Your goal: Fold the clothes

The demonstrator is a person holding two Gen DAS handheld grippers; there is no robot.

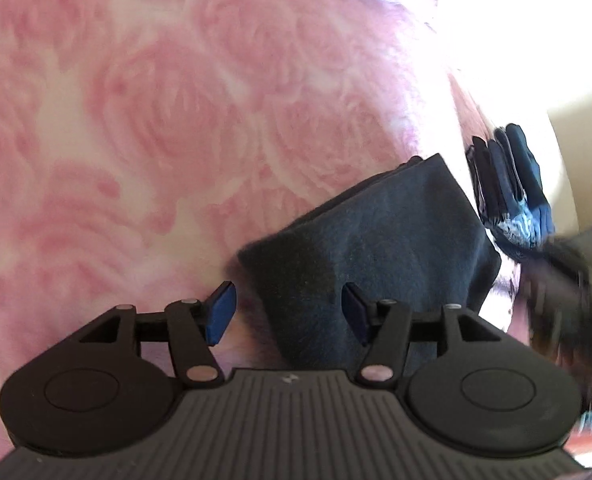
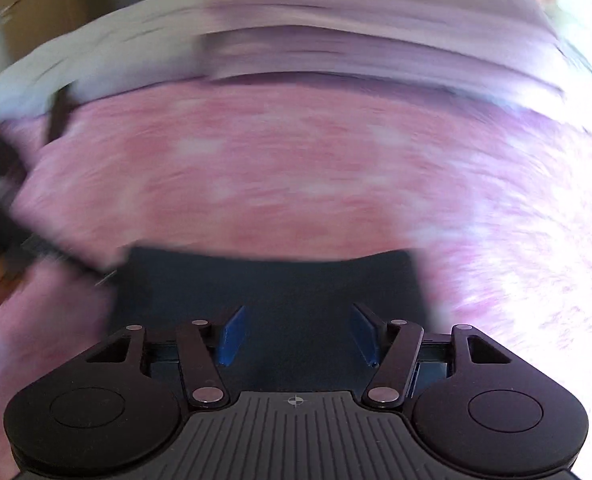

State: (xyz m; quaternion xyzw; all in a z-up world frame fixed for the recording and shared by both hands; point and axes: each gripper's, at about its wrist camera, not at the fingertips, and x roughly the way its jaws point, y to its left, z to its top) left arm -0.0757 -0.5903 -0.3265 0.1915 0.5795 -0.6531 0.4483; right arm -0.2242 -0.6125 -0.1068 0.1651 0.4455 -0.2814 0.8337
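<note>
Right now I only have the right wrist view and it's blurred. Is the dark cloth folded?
Observer: The left view is sharper: the dark cloth lies folded on the pink bedspread.
Operator: Anything else nearby?
Observer: Yes, a stack of folded dark clothes sits just beyond it.
Operator: Is the left gripper holding anything?
Observer: No, the left gripper is open, with one blue pad over the cloth.

Folded dark blue cloth (image 1: 376, 256) lies flat on pink rose-print bedding, layered edges showing at its far corner. Stack of folded dark clothes (image 1: 508, 184) sits just beside it (one piece with pale print).
</note>
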